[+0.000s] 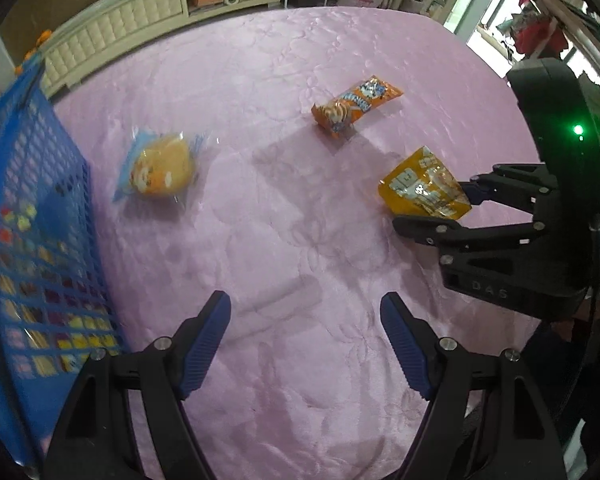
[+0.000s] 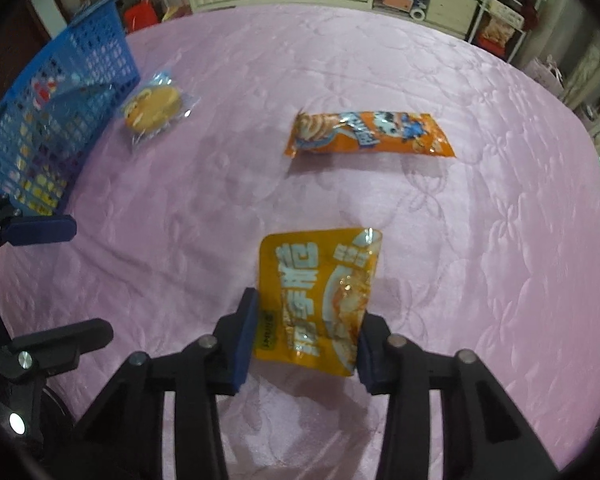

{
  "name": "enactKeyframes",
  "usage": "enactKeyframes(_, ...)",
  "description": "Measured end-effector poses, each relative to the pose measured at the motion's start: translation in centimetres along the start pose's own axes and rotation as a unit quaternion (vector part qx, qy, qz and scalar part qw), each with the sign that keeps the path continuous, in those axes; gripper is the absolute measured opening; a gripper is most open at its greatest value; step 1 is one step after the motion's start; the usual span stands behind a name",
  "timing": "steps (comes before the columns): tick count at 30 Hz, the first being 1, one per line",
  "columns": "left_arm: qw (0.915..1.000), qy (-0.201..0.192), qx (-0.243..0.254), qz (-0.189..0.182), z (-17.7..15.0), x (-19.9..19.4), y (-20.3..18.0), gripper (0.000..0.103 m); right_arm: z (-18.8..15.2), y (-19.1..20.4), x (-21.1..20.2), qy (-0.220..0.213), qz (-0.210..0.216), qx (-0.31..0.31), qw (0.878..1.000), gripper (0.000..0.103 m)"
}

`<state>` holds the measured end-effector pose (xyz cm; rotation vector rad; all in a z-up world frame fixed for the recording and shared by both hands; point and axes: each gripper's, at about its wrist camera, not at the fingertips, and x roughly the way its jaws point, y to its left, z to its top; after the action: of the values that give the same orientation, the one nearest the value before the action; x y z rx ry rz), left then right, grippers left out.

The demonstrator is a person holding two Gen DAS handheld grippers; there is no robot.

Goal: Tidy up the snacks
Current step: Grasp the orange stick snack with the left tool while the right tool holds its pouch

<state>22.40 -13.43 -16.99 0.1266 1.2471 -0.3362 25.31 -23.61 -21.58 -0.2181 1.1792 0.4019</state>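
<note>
Your right gripper (image 2: 306,334) fingers clamp the yellow pouch (image 2: 314,300) just above the pink worktop (image 2: 480,220); the basket (image 2: 56,120) lies at its far-left edge, nearer your open, empty left gripper (image 1: 305,344).

Setting is judged a home bedroom: a pink quilted bedspread (image 1: 284,80) is backed by a cream tufted headboard (image 1: 112,28), with cluttered shelving (image 2: 496,12) and hung clothes (image 1: 540,32) seen beyond.
</note>
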Motion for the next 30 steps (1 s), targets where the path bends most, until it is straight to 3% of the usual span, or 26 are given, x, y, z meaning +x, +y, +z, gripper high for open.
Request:
enactKeyframes(9,0.9988,-0.029,0.035,0.020,4.2,-0.9,-1.7,0.075,0.2,-4.6,-3.9,-0.023,0.025,0.041,0.999,0.047)
enactKeyframes(16,0.9959,-0.018,0.078,0.043,7.2,0.2,-3.4,0.075,0.7,-8.0,-6.4,-0.037,0.017,0.053,0.998,0.047)
enactKeyframes(21,0.9940,-0.013,0.099,0.044,9.4,1.1,-4.6,0.075,1.4,-9.4,-6.1,-0.042,0.011,0.049,0.998,0.047)
enactKeyframes(26,0.9862,-0.019,0.142,0.083,11.9,2.8,-5.6,0.075,1.5,-9.7,-5.9,-0.048,0.007,0.054,0.997,0.047)
enactKeyframes(30,0.9871,-0.005,0.146,0.066,13.8,4.4,-5.5,0.075,1.7,-9.8,-4.9,-0.053,0.003,0.061,0.997,0.047)
